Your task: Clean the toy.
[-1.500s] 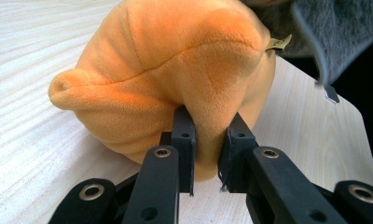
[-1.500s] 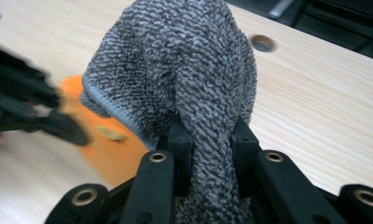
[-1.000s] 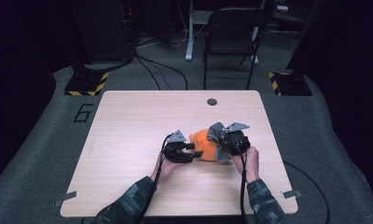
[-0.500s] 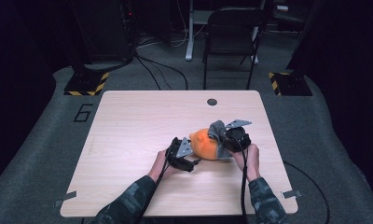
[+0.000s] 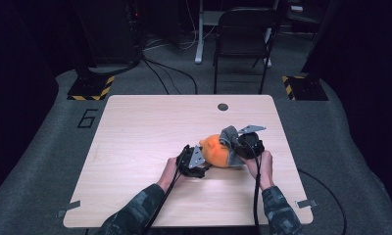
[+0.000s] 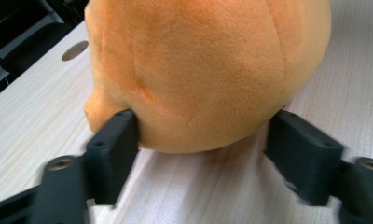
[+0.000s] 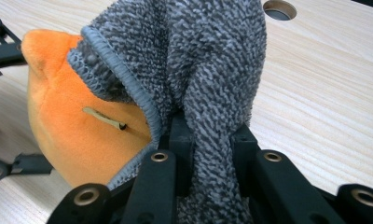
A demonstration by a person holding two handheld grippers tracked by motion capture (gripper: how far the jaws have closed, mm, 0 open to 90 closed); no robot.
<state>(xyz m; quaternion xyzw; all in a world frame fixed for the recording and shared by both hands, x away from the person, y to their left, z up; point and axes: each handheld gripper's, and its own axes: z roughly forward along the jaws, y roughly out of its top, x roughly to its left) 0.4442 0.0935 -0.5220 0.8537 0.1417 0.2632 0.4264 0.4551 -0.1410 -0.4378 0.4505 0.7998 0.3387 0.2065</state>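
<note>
While the right gripper [image 7: 208,135] pinches the grey cloth [image 7: 212,60] draped on the orange plush [image 5: 216,151] mid-tabletop [image 5: 135,127], the left gripper [image 6: 203,140] — now lower at the plush's near side — has been closing, one jaw touching, the other apart; a steadying grip looks next.

Light wooden table [image 5: 135,147] with rounded corners, standing on grey carpet. Round cable hole [image 5: 223,106] near the far edge, a little right of the middle. Orange plush toy [image 5: 215,150] resting on the tabletop, nearer to the person than the hole and almost in line with it. Grey cloth [image 5: 229,134] draped over the toy's side toward the hole.
</note>
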